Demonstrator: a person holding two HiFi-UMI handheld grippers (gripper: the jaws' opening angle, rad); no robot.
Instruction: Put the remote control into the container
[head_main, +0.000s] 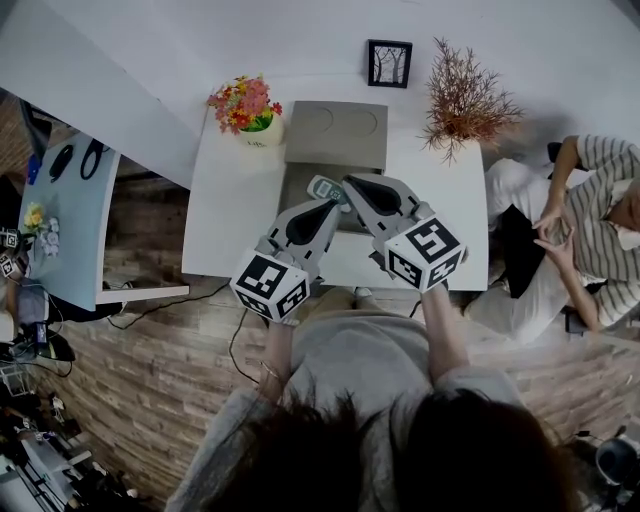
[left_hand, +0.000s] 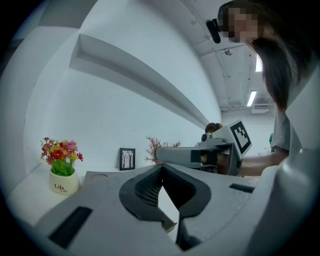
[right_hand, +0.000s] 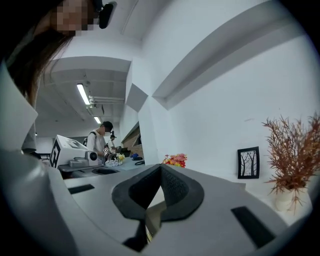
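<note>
At the centre of the head view, a small flat grey-green remote control (head_main: 325, 189) is seen over the darker front part of a grey rectangular container (head_main: 335, 140) on the white tabletop (head_main: 230, 220). The left gripper (head_main: 333, 204) and right gripper (head_main: 349, 183) are set tip to tip beside it. Both pairs of jaws are seen pressed together, with nothing made out between them.
</note>
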